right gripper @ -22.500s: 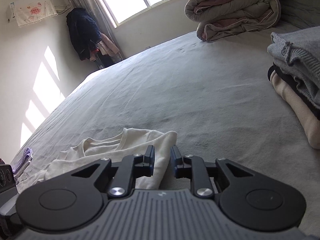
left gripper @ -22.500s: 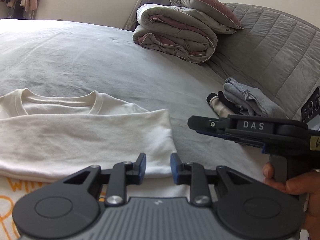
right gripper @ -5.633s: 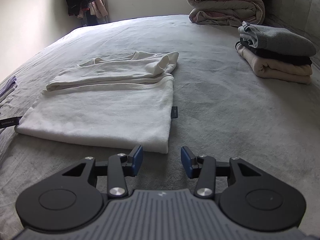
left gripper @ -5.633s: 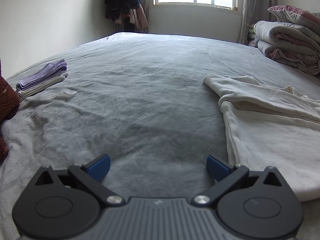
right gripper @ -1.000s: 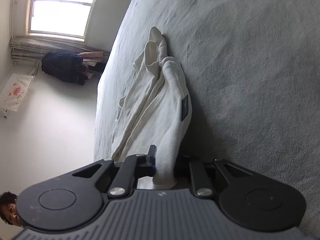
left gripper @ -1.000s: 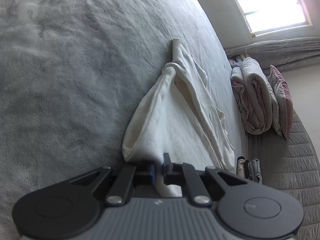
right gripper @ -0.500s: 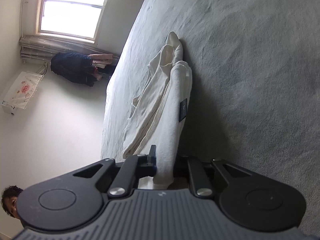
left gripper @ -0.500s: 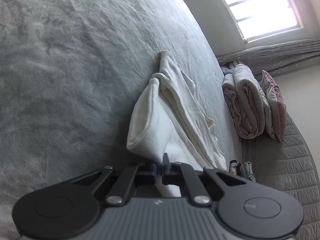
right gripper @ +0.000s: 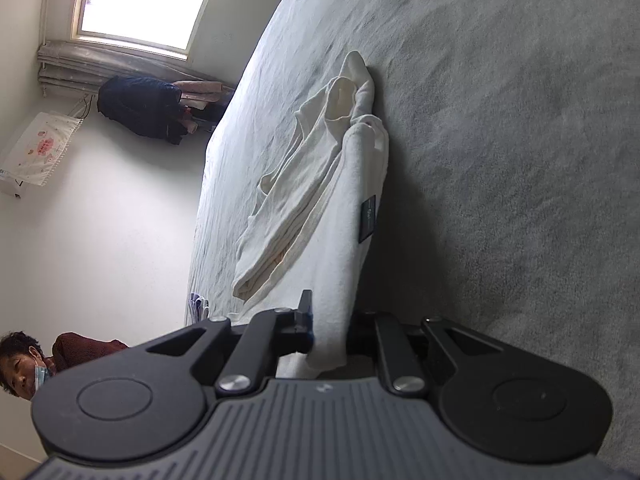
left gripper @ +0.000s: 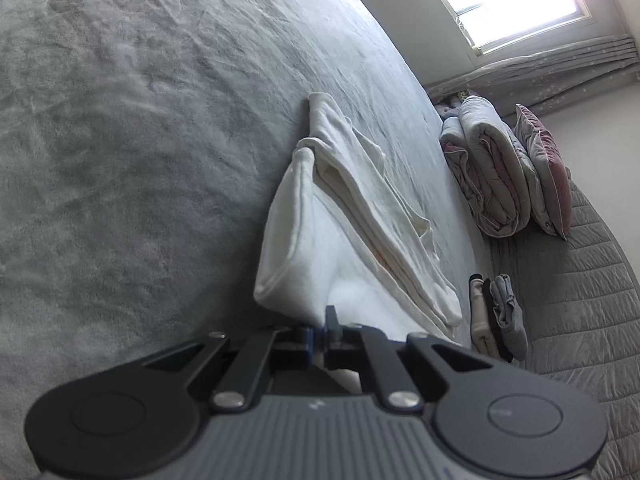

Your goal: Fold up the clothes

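1. The left tool [left gripper: 319, 330] is clenched on the near hem corner of the cream-white cotton shirt [left gripper: 340, 216]; its two black fingers stand almost together with only thin cloth between them.
2. The right tool [right gripper: 329, 332] is also grasping this shirt [right gripper: 340, 200], at the other near corner. A thicker bundle of cloth fills the gap between its fingers, and a small piece hangs out below the pads.
3. The near hem of the shirt is lifted off the grey bed [left gripper: 120, 140], while the far part, with the folded sleeves on top, lies on the bed cover in the middle of the bed.
4. A small dark label [right gripper: 367, 220] is sewn on the side seam of the shirt.
5. Near the quilted grey headboard [left gripper: 580, 300] lies a small stack of folded clothes [left gripper: 496, 316], well apart from the shirt.
6. Further along the headboard edge lie a rolled grey-pink duvet [left gripper: 488, 176] and a pillow [left gripper: 544, 172].
7. A person in a dark red top [right gripper: 84, 350] is at the edge of the right wrist view.
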The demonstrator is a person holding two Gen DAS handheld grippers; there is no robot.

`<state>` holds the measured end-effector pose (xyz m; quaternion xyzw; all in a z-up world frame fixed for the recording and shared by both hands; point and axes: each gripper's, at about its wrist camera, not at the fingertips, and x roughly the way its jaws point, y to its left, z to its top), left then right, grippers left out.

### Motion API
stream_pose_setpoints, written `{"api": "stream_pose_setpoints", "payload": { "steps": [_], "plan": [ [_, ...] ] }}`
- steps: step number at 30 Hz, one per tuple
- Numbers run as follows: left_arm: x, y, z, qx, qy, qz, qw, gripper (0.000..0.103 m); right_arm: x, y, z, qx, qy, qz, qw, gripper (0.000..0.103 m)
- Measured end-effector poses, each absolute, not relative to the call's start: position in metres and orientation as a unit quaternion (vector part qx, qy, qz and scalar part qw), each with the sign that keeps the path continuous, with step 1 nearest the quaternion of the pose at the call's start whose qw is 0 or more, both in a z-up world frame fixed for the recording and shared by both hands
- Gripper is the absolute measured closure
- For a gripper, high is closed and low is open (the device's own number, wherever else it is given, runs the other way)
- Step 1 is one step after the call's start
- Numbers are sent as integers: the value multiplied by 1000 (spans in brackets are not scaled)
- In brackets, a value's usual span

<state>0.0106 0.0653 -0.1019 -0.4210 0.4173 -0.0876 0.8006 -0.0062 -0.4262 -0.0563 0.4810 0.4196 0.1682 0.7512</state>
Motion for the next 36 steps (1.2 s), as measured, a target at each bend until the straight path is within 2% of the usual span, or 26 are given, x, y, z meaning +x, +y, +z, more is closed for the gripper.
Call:
{"api": "stream_pose_setpoints", "payload": {
  "steps": [12,16,18,21,22,23,36],
  "plan": [
    [-32,75,-112,-394,450,-119,793,99,-41,-427,-58,441,453,165,757,90],
    [-29,77,-122,-385,466,-135,785,98,-36,-424,-65,427,460,159,762,86],
    [-29,78,-120,-373,469,-138,789,95,-32,-425,-68,427,464,157,760,83],
    [-29,83,-114,-365,460,-137,798,81,-34,-434,-72,436,463,156,756,79],
    [-29,84,-113,-364,457,-136,800,72,-33,-436,-72,437,460,154,757,76],
    [-29,86,-113,-362,455,-134,802,70,-31,-437,-72,440,458,153,757,75],
    [-26,92,-121,-382,460,-126,791,71,-32,-438,-81,435,460,155,759,73]
  ]
}}
